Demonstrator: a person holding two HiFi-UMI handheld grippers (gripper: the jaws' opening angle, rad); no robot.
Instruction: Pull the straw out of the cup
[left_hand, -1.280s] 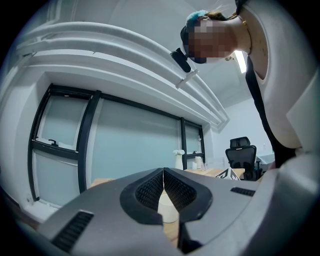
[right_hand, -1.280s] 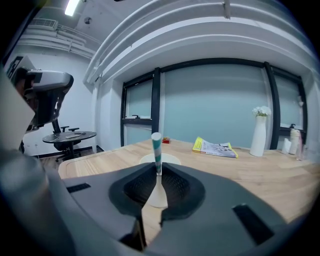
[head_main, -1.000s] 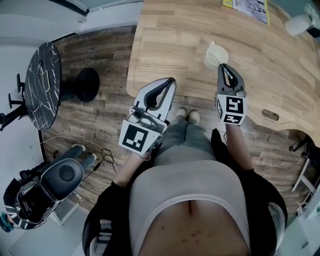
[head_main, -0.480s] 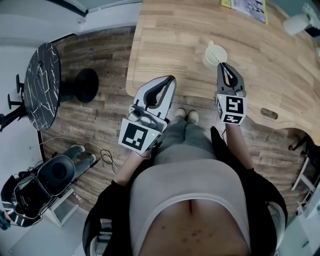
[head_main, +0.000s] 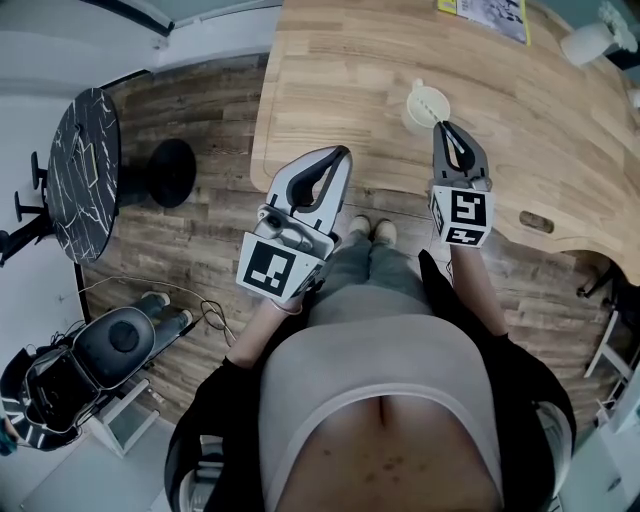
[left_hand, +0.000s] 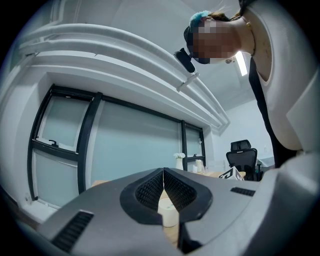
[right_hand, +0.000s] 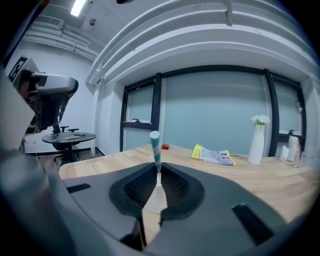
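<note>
Straw (right_hand: 155, 148), teal-and-white striped and tubular, upright in the right gripper view, rising from the white lidded paper cup (right_hand: 158, 198) on the pale wooden surface (right_hand: 280, 186). Not out yet, by the look of it, so the whole pull left to do. Right hand-held gripper (right_hand: 159, 173) with jaws pressed together to a thin seam, nothing between them. Cup glimpsed through the gap lower down behind the pads, straw lined up just beyond the tips and apparently not pinched. By that reading, jaws to be parted before any grasp.

In the left gripper view, left hand-held gripper (left_hand: 163, 171) likewise closed tip to tip and empty. Same cup (left_hand: 167, 212) seen small through the opening beneath the tips, well apart from them.

From the head view, cup (head_main: 428, 105) close to the near edge of the surface, right hand-held gripper (head_main: 441, 127) with its tips just beside the rim; touching or not, cannot tell. Straw too small here to make out for sure. Left hand-held gripper (head_main: 343, 158) held off the edge of the surface, over the wood-plank floor (head_main: 210, 120), well apart from the cup. Neither grasp nor pull begun, as far as shown.
</note>
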